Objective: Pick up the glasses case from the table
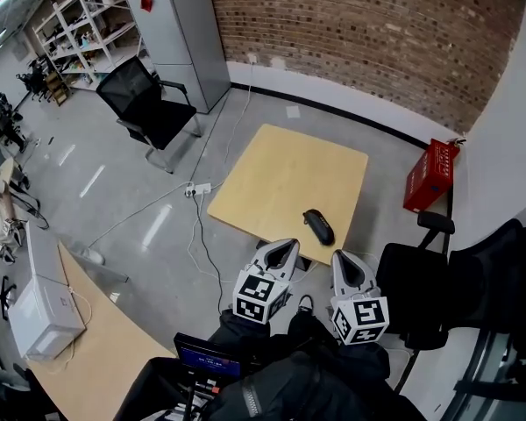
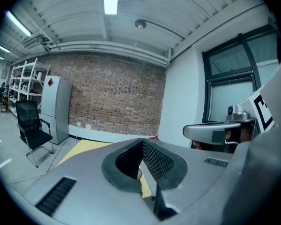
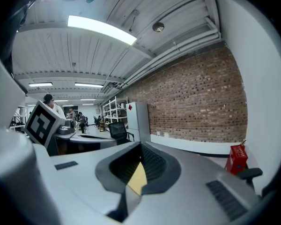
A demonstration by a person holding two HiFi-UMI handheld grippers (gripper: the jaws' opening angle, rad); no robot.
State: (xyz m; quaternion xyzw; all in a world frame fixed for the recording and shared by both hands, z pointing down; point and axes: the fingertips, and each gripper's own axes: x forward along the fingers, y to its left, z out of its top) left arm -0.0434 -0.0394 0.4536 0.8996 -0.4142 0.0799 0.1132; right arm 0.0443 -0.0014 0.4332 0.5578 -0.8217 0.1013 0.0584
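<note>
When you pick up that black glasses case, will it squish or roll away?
Probably no squish: the glasses case looks like a rounded, stiff shell. It's small against the table, so likely light. Its curved dark sides might slip a little, but it lies long and flat, so rolling seems unlikely.

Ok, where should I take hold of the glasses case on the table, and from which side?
Take the case across its narrow middle, a jaw on each long side. It lies flat near the table's near edge, its long axis slanting, so probably come from above with the right tool, which is closest, turned to match that slant. That tool is shut now and would need opening first.
</note>
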